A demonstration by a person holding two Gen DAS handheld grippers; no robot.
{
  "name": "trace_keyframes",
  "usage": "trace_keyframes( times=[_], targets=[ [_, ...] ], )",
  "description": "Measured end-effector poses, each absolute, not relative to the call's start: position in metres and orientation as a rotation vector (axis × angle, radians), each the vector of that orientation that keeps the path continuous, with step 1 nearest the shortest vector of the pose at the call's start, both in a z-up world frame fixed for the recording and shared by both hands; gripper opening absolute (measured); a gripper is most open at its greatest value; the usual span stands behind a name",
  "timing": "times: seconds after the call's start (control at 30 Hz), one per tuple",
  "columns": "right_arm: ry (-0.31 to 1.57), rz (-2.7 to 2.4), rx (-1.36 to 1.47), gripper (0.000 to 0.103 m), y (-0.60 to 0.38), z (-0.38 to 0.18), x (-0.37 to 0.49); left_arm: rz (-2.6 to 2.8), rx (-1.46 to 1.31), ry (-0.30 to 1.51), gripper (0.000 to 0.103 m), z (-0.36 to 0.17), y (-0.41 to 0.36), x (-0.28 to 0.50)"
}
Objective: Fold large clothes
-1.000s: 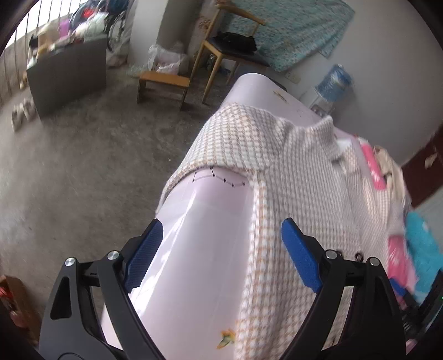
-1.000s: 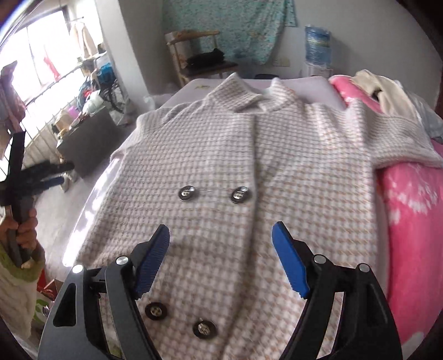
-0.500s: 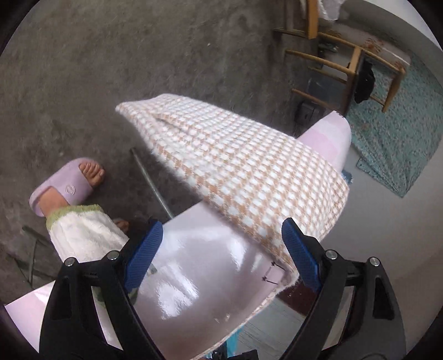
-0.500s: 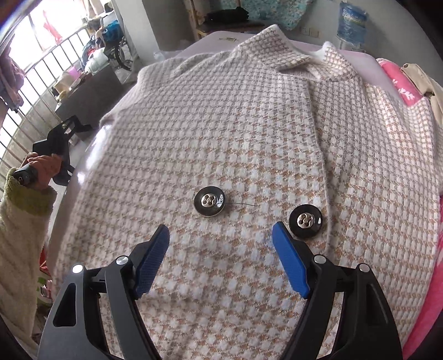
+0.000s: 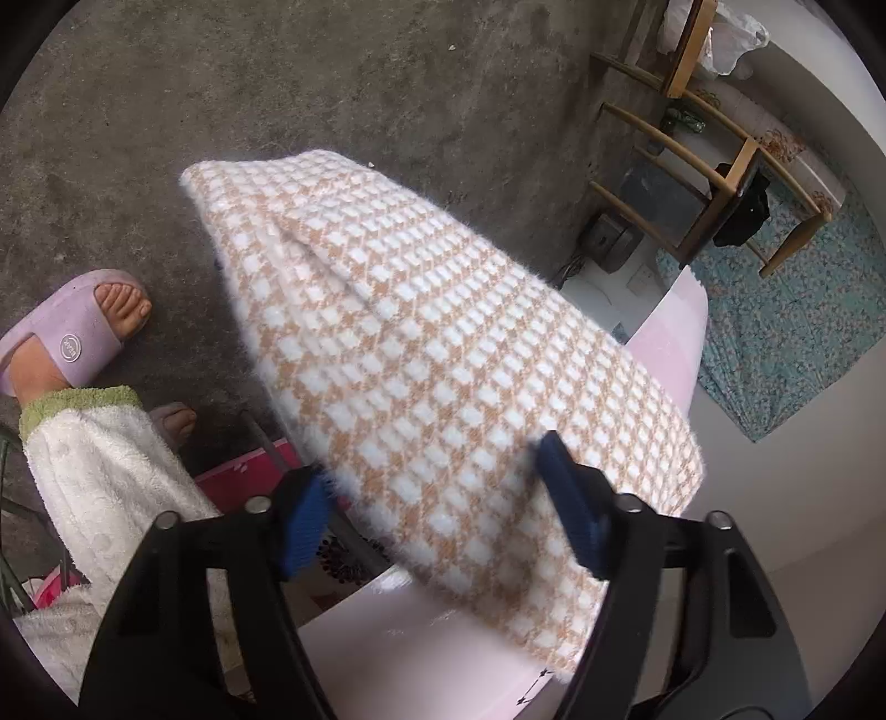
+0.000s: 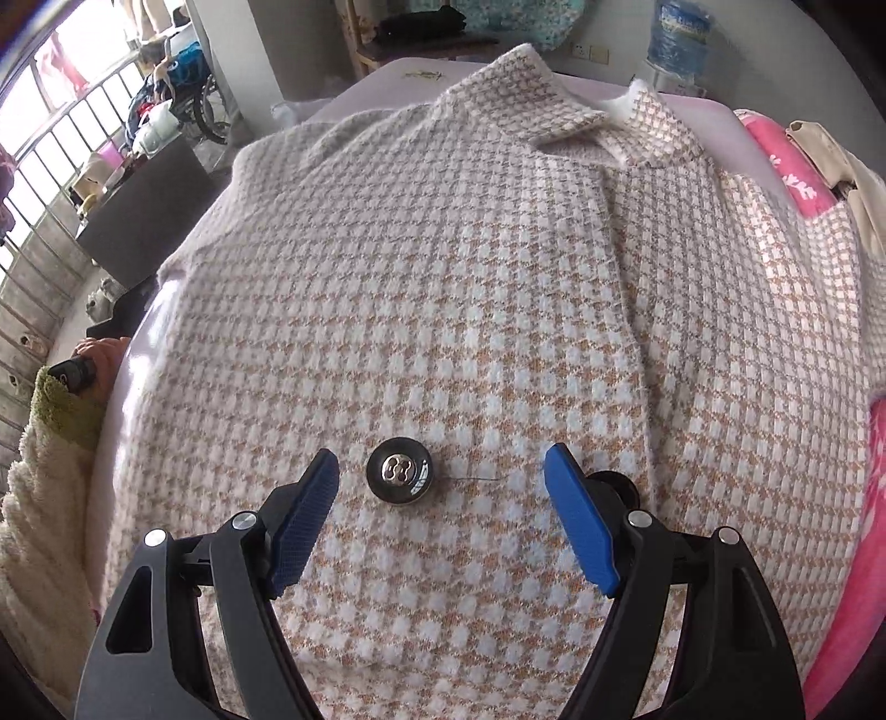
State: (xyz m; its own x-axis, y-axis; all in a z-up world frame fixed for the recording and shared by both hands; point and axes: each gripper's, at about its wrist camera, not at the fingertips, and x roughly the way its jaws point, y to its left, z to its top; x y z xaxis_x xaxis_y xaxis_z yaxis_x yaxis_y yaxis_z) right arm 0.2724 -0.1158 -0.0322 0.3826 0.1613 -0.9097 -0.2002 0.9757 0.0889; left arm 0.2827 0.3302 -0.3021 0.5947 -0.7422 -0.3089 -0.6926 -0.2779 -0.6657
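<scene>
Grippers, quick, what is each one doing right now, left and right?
Left gripper: jaws closing around the coat sleeve, pads not yet pressing it.
Right gripper: open, holding nothing, over the coat near a button.

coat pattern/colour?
Tan-and-white houndstooth check knit on the coat, with dark metal-centred buttons. Clearest in the right wrist view.

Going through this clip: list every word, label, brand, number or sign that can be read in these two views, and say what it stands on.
None can be read.
Round logo on the lilac slipper: lettering too small to read.
Label on the water bottle: white print on blue, too blurred to read.
</scene>
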Motion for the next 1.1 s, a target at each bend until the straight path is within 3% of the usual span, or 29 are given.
trace_keyframes(
  times=[0.13, 0.23, 0.43, 0.57, 0.67, 0.77, 0.8, 0.83, 0.9, 0.97, 1.1],
  targets=[
    [1.135, 0.207, -0.073, 0.075, -0.116, -0.032, 0.277, 0.014, -1.903, 1.134, 0.022, -0.287, 0.348, 0.287],
    [1.123, 0.199, -0.066, 0.074, -0.121, -0.028, 0.278, 0.109, -1.714, 1.091, 0.012, -0.254, 0.367, 0.290],
    [1.047, 0.190, -0.049, 0.072, -0.138, -0.001, 0.266, 0.290, -1.020, 0.883, 0.009, -0.083, 0.368, 0.301],
    [0.999, 0.161, -0.028, 0.072, -0.158, 0.013, 0.253, 0.228, -0.456, 0.668, 0.009, 0.055, 0.278, 0.297],
    [0.985, 0.129, 0.007, 0.072, -0.177, 0.020, 0.245, 0.076, -0.147, 0.572, 0.010, 0.114, 0.187, 0.278],
    [0.975, 0.092, 0.043, 0.072, -0.197, 0.024, 0.235, -0.066, 0.053, 0.568, 0.014, 0.122, 0.111, 0.260],
    [0.974, 0.081, 0.056, 0.072, -0.203, 0.024, 0.233, -0.111, 0.088, 0.592, 0.025, 0.116, 0.091, 0.254],
    [0.976, 0.073, 0.067, 0.072, -0.208, 0.024, 0.233, -0.159, 0.107, 0.636, 0.044, 0.104, 0.073, 0.251],
    [0.984, 0.057, 0.098, 0.072, -0.221, 0.022, 0.229, -0.234, 0.099, 0.739, 0.066, 0.073, 0.048, 0.248],
    [1.003, 0.050, 0.139, 0.072, -0.233, 0.017, 0.227, -0.269, 0.091, 0.860, 0.071, 0.032, 0.029, 0.241],
    [1.052, 0.053, 0.216, 0.072, -0.252, 0.003, 0.227, -0.280, 0.026, 1.053, 0.071, -0.033, 0.023, 0.227]
  ],
)
